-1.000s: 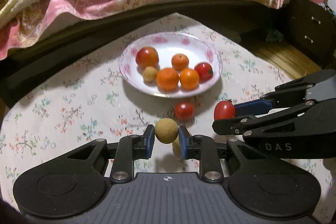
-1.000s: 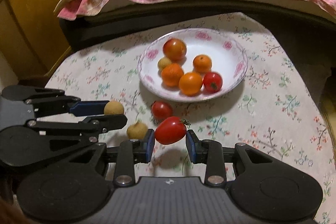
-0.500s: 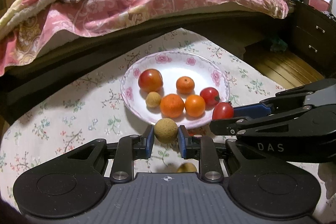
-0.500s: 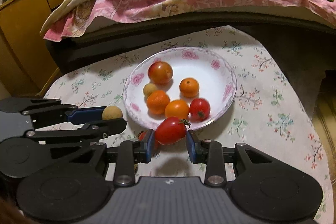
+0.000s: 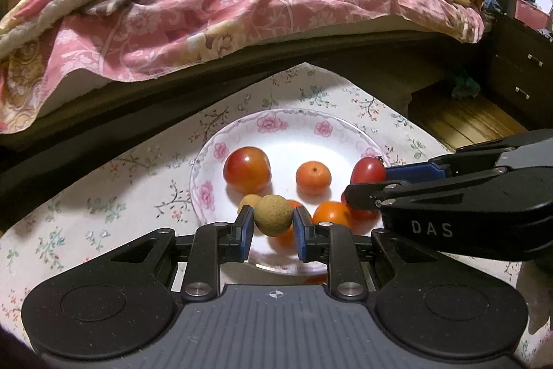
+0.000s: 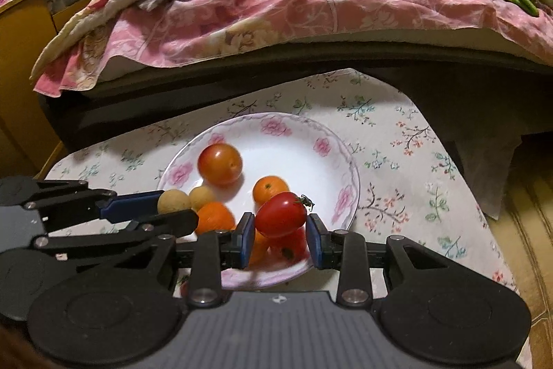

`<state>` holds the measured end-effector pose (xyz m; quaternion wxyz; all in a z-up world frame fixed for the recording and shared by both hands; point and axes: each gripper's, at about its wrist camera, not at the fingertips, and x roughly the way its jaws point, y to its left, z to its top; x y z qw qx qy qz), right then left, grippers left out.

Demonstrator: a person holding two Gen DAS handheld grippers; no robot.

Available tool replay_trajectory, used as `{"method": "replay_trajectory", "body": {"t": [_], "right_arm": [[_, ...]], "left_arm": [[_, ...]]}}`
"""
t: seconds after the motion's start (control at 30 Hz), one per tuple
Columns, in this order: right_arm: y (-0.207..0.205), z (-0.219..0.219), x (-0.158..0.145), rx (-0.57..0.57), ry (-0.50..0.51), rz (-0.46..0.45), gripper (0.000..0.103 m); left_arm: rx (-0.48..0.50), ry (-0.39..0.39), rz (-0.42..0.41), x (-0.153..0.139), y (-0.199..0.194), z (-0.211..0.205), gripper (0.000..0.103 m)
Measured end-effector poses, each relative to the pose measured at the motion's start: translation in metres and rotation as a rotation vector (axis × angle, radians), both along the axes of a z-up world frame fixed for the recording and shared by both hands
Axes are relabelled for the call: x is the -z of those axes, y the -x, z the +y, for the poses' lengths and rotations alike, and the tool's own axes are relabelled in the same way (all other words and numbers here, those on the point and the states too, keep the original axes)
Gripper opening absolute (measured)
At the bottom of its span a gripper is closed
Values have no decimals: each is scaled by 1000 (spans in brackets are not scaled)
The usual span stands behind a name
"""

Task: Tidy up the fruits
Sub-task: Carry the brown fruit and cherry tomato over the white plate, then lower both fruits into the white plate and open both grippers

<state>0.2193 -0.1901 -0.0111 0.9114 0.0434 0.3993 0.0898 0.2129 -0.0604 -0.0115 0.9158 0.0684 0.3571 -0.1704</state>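
A white flowered plate (image 5: 276,123) (image 6: 340,161) holds a big red-orange tomato (image 5: 247,169) (image 6: 219,163), a mandarin (image 5: 313,177) (image 6: 270,188), more oranges, a small tan fruit and a red tomato partly hidden. My left gripper (image 5: 272,225) is shut on a tan round longan (image 5: 273,215) (image 6: 174,201) over the plate's near part. Beside it my right gripper (image 6: 280,234) is shut on a red cherry tomato (image 6: 280,219) (image 5: 368,170), also over the plate.
The plate rests on a floral tablecloth (image 5: 103,189). Behind it runs a dark bed frame under a pink quilt (image 5: 207,12). A dark dresser (image 5: 518,82) stands at the right, a yellow wooden cabinet (image 6: 20,57) at the left.
Both grippers have moved forward with their fruit, from above the cloth to over the plate. The loose fruits on the cloth have dropped out of sight beneath them.
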Motion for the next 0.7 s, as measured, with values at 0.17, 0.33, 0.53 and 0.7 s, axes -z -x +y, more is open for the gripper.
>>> {"method": "replay_trajectory", "body": {"t": [0.17, 0.33, 0.53, 0.7], "right_arm": [[-11, 4, 4, -12, 23, -3, 36], [-19, 6, 8, -17, 33, -6, 36], [-24, 3, 11, 3, 34, -3, 36], [-25, 2, 9, 8, 33, -7, 36]], "left_arm": [[-10, 0, -2, 3, -7, 0, 31], [-24, 2, 2, 6, -14, 2, 31], [-23, -5, -2, 9, -15, 1, 36], [-29, 0, -1, 8, -16, 2, 41]]}}
